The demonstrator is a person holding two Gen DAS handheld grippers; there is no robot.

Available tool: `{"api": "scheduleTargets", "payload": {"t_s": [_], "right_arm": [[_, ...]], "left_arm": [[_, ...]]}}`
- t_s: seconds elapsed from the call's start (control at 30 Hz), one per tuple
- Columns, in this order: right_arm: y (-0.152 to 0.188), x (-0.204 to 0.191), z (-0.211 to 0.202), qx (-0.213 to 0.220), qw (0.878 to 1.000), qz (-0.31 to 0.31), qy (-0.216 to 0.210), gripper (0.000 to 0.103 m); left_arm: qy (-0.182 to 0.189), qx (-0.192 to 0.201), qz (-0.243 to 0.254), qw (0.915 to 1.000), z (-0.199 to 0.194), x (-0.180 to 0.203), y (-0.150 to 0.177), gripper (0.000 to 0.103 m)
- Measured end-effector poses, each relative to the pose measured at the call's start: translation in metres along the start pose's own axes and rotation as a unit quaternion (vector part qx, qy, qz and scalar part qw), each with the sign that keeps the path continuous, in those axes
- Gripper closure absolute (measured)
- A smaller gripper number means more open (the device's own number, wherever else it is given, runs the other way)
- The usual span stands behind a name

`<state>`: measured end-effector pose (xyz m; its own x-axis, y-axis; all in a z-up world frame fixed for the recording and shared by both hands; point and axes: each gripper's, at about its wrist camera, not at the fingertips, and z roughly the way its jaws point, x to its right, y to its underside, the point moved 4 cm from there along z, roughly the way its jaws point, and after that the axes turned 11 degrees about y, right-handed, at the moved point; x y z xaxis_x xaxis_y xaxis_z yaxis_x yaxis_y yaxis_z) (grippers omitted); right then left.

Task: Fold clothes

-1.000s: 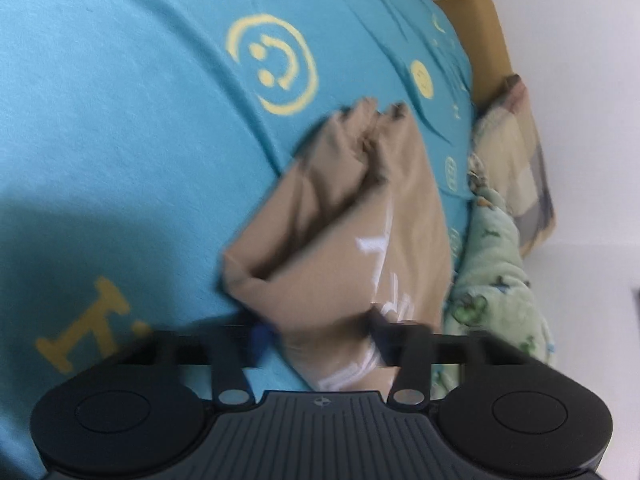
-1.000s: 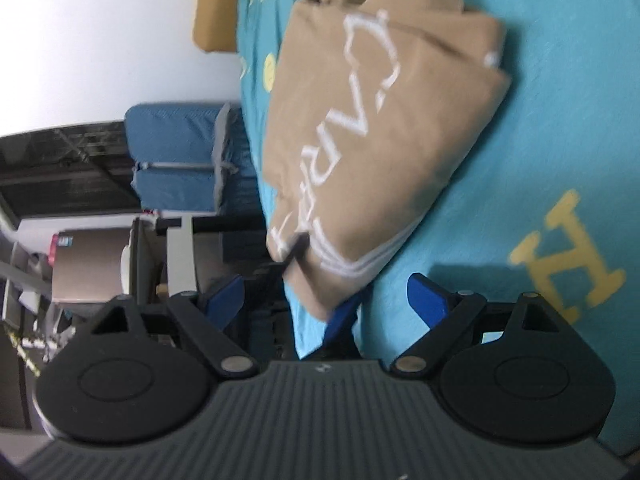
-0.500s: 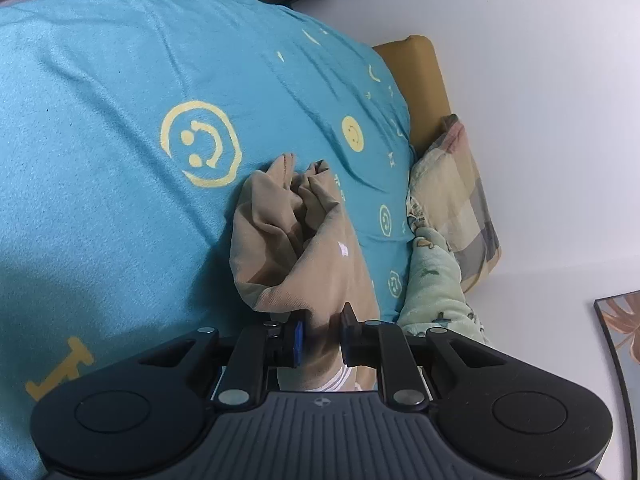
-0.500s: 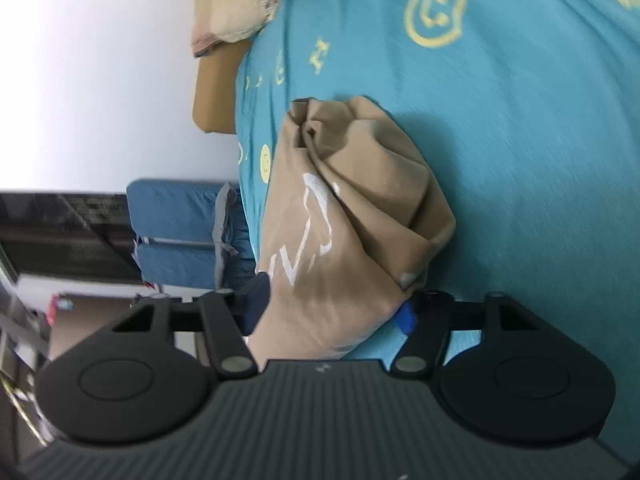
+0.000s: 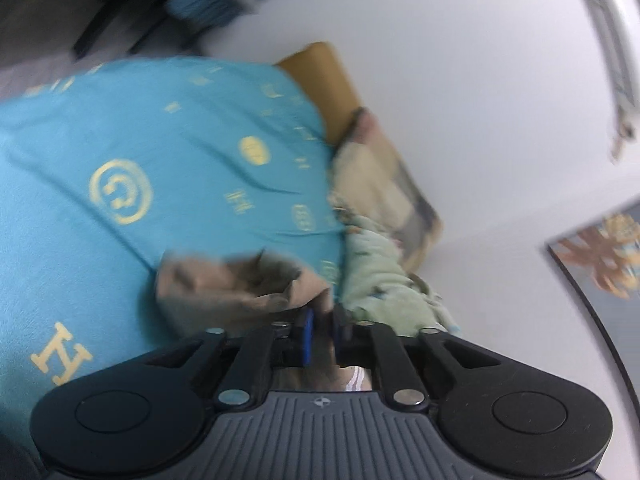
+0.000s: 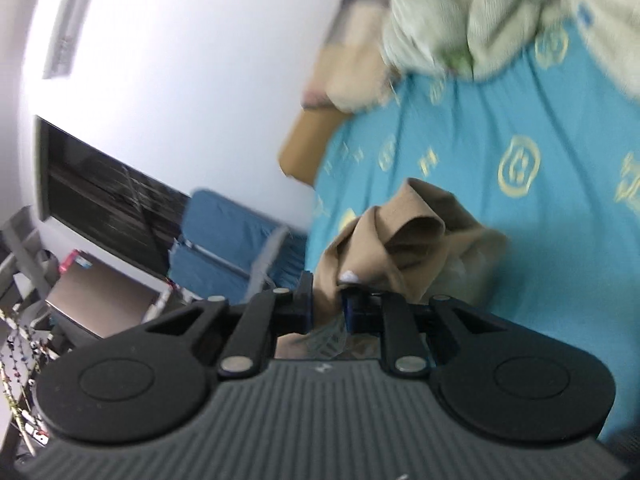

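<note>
A folded tan shirt (image 5: 236, 288) with white print hangs bunched above the teal bedsheet (image 5: 120, 152). My left gripper (image 5: 322, 326) is shut on one end of it, fabric pinched between the blue pads. In the right wrist view the same tan shirt (image 6: 404, 240) rises in loose folds from my right gripper (image 6: 326, 306), which is shut on its other end. Both views are blurred by motion. The part of the shirt below the jaws is hidden by the gripper bodies.
A pale green patterned blanket (image 5: 376, 280) and a plaid pillow (image 5: 384, 184) lie at the head of the bed by the white wall. A wooden headboard (image 5: 324, 76) stands behind. Blue folded chairs (image 6: 224, 240) and a dark screen (image 6: 104, 200) sit beyond the bed's edge.
Both grippers have closed on the tan shirt and lifted it off the sheet. The views have swung up toward the wall and pillows, and the shirt now hangs bunched.
</note>
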<state>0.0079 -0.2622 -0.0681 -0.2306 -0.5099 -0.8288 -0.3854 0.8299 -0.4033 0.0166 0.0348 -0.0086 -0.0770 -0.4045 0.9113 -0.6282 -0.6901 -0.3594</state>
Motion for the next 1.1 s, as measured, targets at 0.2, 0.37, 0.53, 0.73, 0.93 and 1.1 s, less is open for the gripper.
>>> {"api": "scheduleTargets", "payload": {"t_s": [0.2, 0.37, 0.53, 0.73, 0.93, 1.1], "right_arm": [[-0.033, 0.012, -0.070, 0.034, 0.999, -0.016, 0.022, 0.087], [-0.046, 0.050, -0.091, 0.036, 0.998, -0.007, 0.052, 0.089], [-0.045, 0.053, -0.089, 0.035, 0.998, -0.013, 0.051, 0.089], [-0.042, 0.047, -0.087, 0.045, 0.997, -0.030, 0.057, 0.089], [-0.043, 0.050, -0.095, 0.061, 0.996, -0.021, 0.069, 0.089], [-0.040, 0.049, -0.099, 0.072, 0.995, -0.020, 0.072, 0.089]], "left_arm": [[0.026, -0.046, 0.052, 0.9972, 0.004, 0.076, 0.025, 0.102], [0.034, -0.125, 0.016, 0.9915, 0.017, 0.080, 0.074, 0.090], [0.023, -0.184, -0.066, 0.9804, 0.024, 0.046, 0.116, 0.038], [0.012, -0.237, -0.165, 0.9574, 0.052, -0.006, 0.156, 0.019], [-0.003, -0.243, -0.252, 0.9368, 0.065, -0.045, 0.179, 0.011], [-0.026, -0.206, -0.293, 0.9333, 0.072, -0.071, 0.175, 0.010]]}}
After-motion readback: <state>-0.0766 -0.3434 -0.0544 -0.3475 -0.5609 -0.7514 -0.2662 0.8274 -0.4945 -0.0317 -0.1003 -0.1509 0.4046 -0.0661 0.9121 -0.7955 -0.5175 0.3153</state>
